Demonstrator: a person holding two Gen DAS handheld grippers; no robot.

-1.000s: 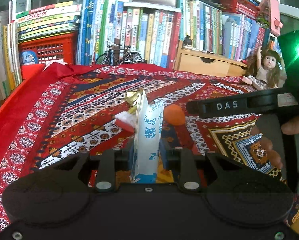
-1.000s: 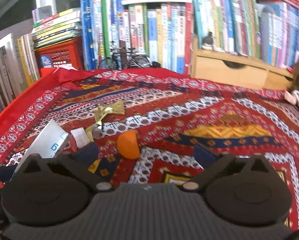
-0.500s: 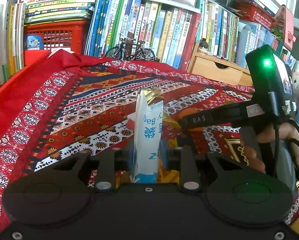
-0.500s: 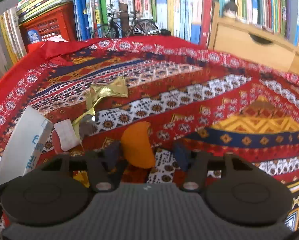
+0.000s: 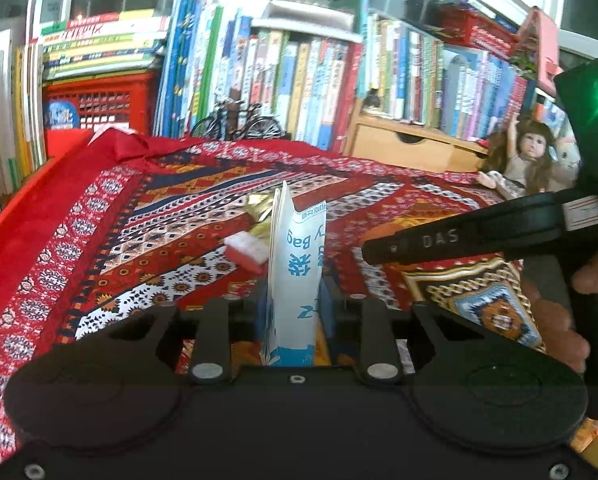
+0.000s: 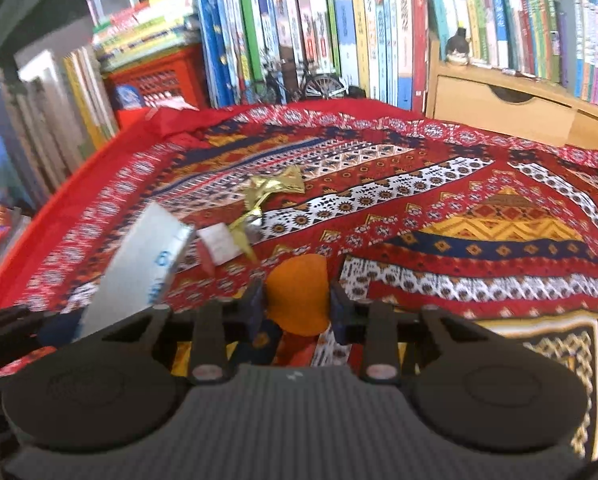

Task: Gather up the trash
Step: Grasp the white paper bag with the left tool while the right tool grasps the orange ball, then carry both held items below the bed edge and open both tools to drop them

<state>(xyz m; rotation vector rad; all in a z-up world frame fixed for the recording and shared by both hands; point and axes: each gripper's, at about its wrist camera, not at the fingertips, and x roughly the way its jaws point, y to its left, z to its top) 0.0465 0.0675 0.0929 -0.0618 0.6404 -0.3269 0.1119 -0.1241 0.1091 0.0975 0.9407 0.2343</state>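
My left gripper [image 5: 295,306] is shut on a white and blue paper bag [image 5: 297,264], held upright above the patterned red cloth [image 5: 139,216]. My right gripper [image 6: 297,310] is shut on an orange scrap [image 6: 297,296], its fingers pressing both sides. From the left wrist view the right gripper's black body [image 5: 459,236] reaches in from the right, with a hand [image 5: 559,320] on it. On the cloth lie a gold foil wrapper [image 6: 275,188] and a white and red paper scrap [image 6: 219,244]. The bag [image 6: 139,268] appears at the left of the right wrist view.
Rows of books [image 6: 319,32] line the back. A red crate [image 5: 99,100], a model bicycle [image 5: 235,124] and a wooden drawer box [image 6: 507,108] stand at the cloth's far edge. A doll [image 5: 527,164] sits at the far right.
My right gripper has moved up to the orange scrap and closed its fingers on it. The left gripper has kept hold of the bag and shifted only slightly.
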